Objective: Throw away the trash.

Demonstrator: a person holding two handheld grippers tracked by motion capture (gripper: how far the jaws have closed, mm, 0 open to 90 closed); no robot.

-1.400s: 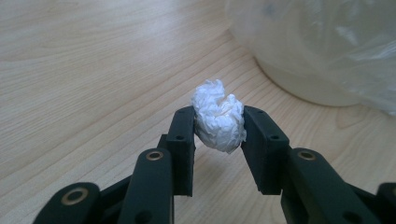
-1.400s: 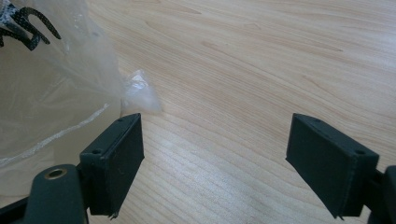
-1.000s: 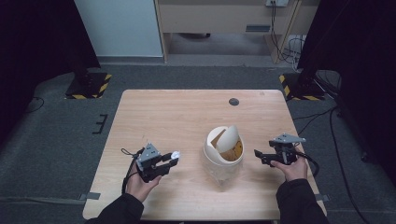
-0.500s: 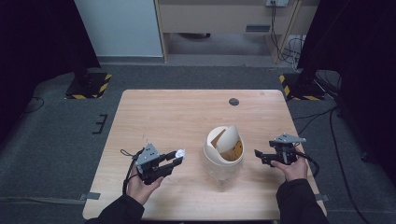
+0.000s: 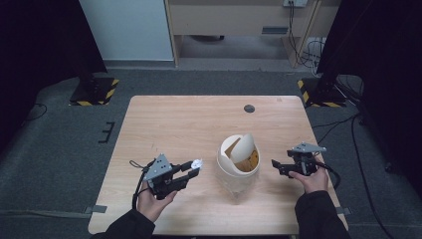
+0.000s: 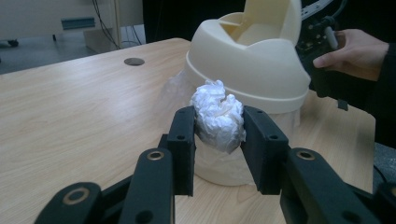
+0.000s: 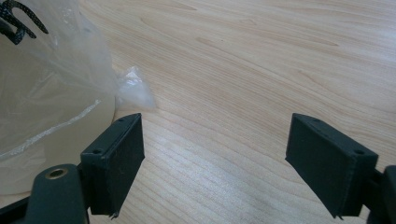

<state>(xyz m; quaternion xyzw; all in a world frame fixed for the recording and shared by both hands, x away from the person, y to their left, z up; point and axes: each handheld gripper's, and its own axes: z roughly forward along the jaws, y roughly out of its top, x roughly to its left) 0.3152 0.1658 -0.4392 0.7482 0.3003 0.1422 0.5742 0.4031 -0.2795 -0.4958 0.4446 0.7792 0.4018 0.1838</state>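
Two hand-held grippers: one per hand, both over the pale wooden surface (image 5: 189, 124), on either side of a bin.
Left hand-held gripper (image 5: 195, 167): near-left of the bin, clenched on a crumpled white wad of paper or thin plastic (image 6: 218, 116); in its own view (image 6: 218, 154) both black pads press the wad's sides.
Wad position: clear of the surface, just left of the bin in the high view (image 5: 197, 163), short of the opening and no higher than the bin's shoulder in the left gripper view.
Bin: a cream round plastic waste bin with a domed swing lid (image 5: 238, 158), standing right of centre toward the near edge; a clear liner bag shows under its collar (image 6: 212, 158).
Lid: the flap (image 5: 244, 145) is tipped up, so part of the mouth is open.
Right hand-held gripper (image 5: 274, 166): just right of the bin, jaws spread wide with nothing between them; its own view (image 7: 215, 163) looks down on bare wood, with the bag's edge (image 7: 133, 88) to the left.
Other item: a small dark round grommet (image 5: 249, 108) far back on the surface.
Done, by my reading: the wad is picked up and brought near the bin.
Left to do: lift it over the rim, carry it through the open flap, release it; none of that has happened yet.
Right side's likely role: steadying the bin or the flap, though it touches neither now.
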